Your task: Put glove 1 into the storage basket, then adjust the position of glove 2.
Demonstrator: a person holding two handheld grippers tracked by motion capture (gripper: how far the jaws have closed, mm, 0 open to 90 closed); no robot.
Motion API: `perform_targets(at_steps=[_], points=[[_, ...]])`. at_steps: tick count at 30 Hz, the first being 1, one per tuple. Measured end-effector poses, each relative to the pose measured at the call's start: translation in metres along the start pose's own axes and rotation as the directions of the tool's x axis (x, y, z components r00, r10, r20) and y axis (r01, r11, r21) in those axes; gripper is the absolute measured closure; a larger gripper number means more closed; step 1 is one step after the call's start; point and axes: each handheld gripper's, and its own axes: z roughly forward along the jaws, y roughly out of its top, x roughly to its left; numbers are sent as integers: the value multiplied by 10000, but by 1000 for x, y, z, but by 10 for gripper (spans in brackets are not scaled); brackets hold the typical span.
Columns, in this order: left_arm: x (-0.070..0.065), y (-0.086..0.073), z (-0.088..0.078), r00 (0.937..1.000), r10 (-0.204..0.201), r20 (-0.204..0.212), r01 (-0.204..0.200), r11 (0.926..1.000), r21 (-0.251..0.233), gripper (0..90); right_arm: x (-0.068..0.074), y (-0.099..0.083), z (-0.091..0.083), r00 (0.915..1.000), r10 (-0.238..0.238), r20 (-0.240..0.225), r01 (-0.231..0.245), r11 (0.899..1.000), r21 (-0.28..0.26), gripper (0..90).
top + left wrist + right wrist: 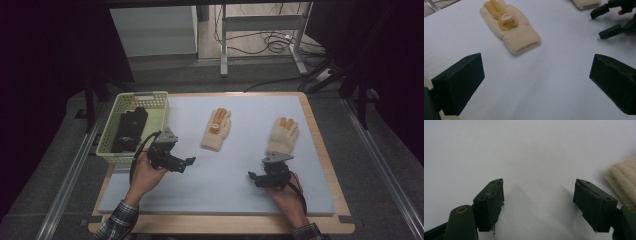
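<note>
At far left the basket [159,112] holds something dark, too dim to name. Your left gripper [186,163] sits just beside it, jaws wide apart and empty, pointing at the near glove [510,27], which lies flat on the mat [240,150]. If that glove is your target, come in low at its cuff and take both layers. The far glove [282,134] lies to its right; your right gripper [254,177], also spread and empty, sits just below its cuff. Keep that one clear.
</note>
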Motion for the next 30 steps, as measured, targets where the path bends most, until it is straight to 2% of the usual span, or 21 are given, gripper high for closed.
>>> perform_targets(at_steps=[4, 5, 11, 13, 15, 16, 19, 24, 28, 30], points=[[-15, -15, 8, 9999, 92, 66, -92, 9999, 60, 1, 0, 0, 0, 10000, 35, -16, -35, 10000, 10, 241], [-15, -15, 8, 9999, 92, 66, -92, 9999, 60, 1, 0, 0, 0, 10000, 35, -16, -35, 10000, 10, 241], [-25, -39, 23, 10000, -20, 66, 17, 9995, 320, 1, 0, 0, 0, 10000, 64, -41, -63, 10000, 27, 240], [-26, -46, 28, 10000, -68, 32, 67, 9990, 436, 4, -1, 0, 0, 10000, 69, -40, -69, 10000, 34, 240], [-27, -52, 32, 9998, 56, -193, -42, 9970, 769, 4, -1, 0, 0, 10000, 71, -41, -71, 10000, 34, 240], [-28, -55, 34, 9995, 50, -303, -25, 9966, 821, 4, 0, 0, 0, 10000, 68, -39, -68, 10000, 32, 240], [-28, -62, 37, 9996, -103, -274, 128, 9955, 935, 4, 0, 0, 0, 10000, 64, -41, -64, 10000, 32, 239], [-30, -71, 41, 9981, -33, -615, 109, 9924, 1225, 1, 0, 1, 0, 10000, 59, -37, -59, 10000, 33, 240], [-28, -72, 41, 9980, -144, -617, 218, 9925, 1203, 6, 0, 1, 0, 10000, 46, -24, -46, 10000, 23, 240], [-26, -72, 42, 9985, -318, -445, 372, 9914, 1258, 9, 0, 0, 0, 10000, 32, -14, -32, 10000, 12, 240]])
